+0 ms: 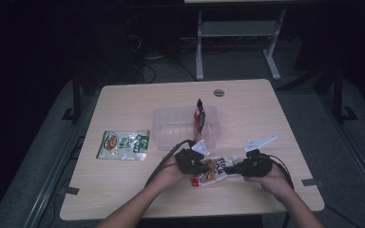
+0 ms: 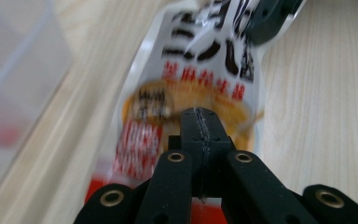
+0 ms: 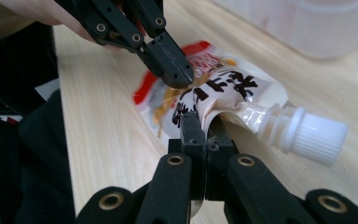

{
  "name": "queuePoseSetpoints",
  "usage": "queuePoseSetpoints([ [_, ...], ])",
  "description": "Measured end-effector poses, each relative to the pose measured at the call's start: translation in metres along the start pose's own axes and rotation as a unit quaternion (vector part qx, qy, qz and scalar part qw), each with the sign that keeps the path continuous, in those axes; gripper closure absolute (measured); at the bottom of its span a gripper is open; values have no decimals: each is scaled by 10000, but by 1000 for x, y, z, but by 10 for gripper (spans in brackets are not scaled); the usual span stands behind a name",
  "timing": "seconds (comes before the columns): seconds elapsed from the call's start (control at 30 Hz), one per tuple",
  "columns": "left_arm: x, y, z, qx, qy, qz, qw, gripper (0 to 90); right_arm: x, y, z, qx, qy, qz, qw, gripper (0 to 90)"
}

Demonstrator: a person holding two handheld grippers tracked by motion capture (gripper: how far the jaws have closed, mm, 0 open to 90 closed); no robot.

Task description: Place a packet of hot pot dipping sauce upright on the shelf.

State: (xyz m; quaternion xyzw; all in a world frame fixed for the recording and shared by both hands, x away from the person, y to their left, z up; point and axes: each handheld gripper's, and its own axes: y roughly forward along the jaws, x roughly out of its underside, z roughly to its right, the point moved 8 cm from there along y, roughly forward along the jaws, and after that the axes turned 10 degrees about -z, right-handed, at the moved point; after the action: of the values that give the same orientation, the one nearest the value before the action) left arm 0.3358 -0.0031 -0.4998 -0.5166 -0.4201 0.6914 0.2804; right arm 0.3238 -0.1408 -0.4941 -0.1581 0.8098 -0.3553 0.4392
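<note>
The right gripper (image 3: 200, 128) pinches the pouch (image 3: 214, 93) beside its cap (image 3: 314, 135), fingers clamped. The left gripper (image 2: 200, 122) clamps the opposite end, so the pouch's long axis runs between them along the tabletop (image 1: 247, 102).

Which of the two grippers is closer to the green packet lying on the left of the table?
Left. The left gripper grips the spouted pouch just right of the green packet; the right gripper is farther right.
</note>
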Motion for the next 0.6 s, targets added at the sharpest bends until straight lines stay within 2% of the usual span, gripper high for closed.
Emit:
queuePoseSetpoints([
  [0.03, 2, -5, -1, -48, 17, 15, 10000, 896, 0, 0, 0, 0, 0, 0, 10000, 893],
  [0.1, 8, -16, -4, -116, 5, 22, 9999, 896, -6, -8, -4, -61, -52, 219, 9997, 894],
  [0.2, 11, -24, -7, -170, -24, 55, 9998, 896, -10, -15, -8, -105, -171, 398, 9990, 894],
  [0.23, 14, -29, -12, -238, -75, 91, 9996, 897, -11, -17, -10, -125, -201, 433, 9988, 894],
  [0.27, 14, -29, -12, -238, -75, 91, 9996, 896, -13, -19, -12, -149, -247, 460, 9985, 894],
  [0.3, 15, -33, -17, -264, -177, 157, 9994, 896, -14, -20, -14, -181, -293, 507, 9981, 894],
  [0.43, 18, -34, -22, -226, -258, 161, 9993, 896, -18, -23, -20, -249, -398, 597, 9971, 894],
  [0.6, 18, -26, -18, -195, -159, 48, 9997, 896, -25, -26, -28, -370, -516, 733, 9953, 894],
])
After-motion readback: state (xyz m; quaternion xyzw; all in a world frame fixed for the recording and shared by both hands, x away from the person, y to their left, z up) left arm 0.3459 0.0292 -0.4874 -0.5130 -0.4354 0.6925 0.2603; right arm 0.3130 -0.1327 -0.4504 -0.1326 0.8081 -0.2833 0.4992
